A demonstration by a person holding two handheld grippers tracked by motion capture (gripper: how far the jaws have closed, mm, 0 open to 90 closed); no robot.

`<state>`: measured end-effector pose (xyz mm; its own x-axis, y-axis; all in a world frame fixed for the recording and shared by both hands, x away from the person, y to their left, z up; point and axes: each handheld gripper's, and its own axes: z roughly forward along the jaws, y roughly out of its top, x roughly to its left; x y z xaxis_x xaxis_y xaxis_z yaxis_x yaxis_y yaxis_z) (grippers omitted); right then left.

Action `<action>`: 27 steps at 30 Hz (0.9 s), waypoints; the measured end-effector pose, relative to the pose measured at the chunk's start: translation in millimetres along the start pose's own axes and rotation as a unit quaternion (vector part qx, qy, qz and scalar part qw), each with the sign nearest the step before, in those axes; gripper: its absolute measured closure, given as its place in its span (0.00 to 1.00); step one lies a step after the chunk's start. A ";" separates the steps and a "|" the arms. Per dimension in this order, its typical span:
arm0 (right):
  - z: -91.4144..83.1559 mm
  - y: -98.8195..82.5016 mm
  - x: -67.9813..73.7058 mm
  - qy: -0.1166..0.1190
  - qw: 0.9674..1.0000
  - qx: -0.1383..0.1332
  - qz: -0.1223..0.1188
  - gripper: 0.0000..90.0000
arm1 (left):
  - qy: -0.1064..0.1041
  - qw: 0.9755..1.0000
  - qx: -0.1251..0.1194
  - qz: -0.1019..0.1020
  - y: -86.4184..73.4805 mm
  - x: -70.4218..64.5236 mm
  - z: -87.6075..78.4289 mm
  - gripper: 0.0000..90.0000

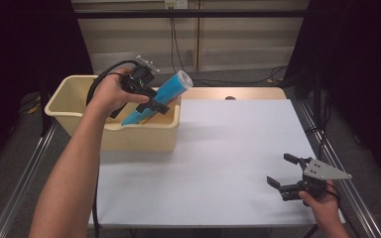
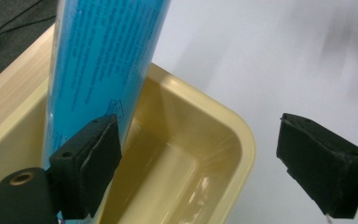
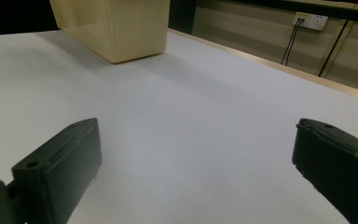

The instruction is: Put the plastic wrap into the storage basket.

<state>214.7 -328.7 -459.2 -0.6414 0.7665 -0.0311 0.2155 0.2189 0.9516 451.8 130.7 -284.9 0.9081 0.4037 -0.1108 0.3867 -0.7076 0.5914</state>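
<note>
A blue printed tube is running from the top left of the frame down into a cream tub, lying against 1 jaw of the claw; the other jaw is standing well apart over the white surface.

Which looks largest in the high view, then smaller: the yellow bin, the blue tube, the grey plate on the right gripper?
1. Yellow bin, clearly the largest.
2. Blue tube, long but narrow, with its lower end inside the bin.
3. Grey plate, the smallest, although it lies nearer the camera.
</note>
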 end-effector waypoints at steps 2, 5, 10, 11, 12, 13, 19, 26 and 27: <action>-0.4 -0.1 -0.1 0.001 1.000 -0.002 0.000 0.01 | 0.002 1.000 -0.014 -0.005 -3.0 -2.3 1.5 0.14; -1.1 -0.7 -0.5 0.000 1.000 -0.002 0.002 0.01 | 0.010 0.999 -0.036 -0.013 -7.6 -5.6 3.4 0.11; -2.8 -0.8 -1.9 -0.001 1.000 -0.009 0.007 0.01 | 0.012 0.998 -0.055 -0.013 -16.4 -11.0 10.1 0.09; -3.5 -0.8 -2.2 -0.001 1.000 -0.006 0.009 0.01 | 0.014 0.998 -0.059 -0.014 -18.0 -12.1 11.6 0.09; -3.6 -0.9 -2.5 -0.001 1.000 -0.008 0.010 0.01 | 0.015 0.998 -0.064 -0.015 -19.7 -13.9 13.5 0.09; -3.9 -0.9 -2.7 -0.003 1.000 -0.009 0.011 0.01 | 0.016 0.997 -0.074 -0.021 -21.1 -16.3 15.7 0.09; -2.9 -0.3 -3.3 -0.005 1.000 -0.009 0.010 0.01 | 0.017 0.995 -0.092 -0.013 -26.7 -23.5 21.0 0.08; -3.2 -0.4 -3.3 -0.003 1.000 -0.010 0.012 0.01 | 0.015 0.992 -0.123 -0.017 -39.5 -32.8 24.1 0.07; -3.6 -0.4 -3.4 -0.003 1.000 -0.009 0.013 0.01 | 0.014 0.992 -0.126 -0.019 -42.0 -33.9 24.3 0.07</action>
<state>214.2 -333.6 -458.3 -0.6311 0.7756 -0.0087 0.2187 0.1887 0.9574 408.7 132.7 -325.5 0.8874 0.4460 -0.1170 0.3653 -0.5252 0.7686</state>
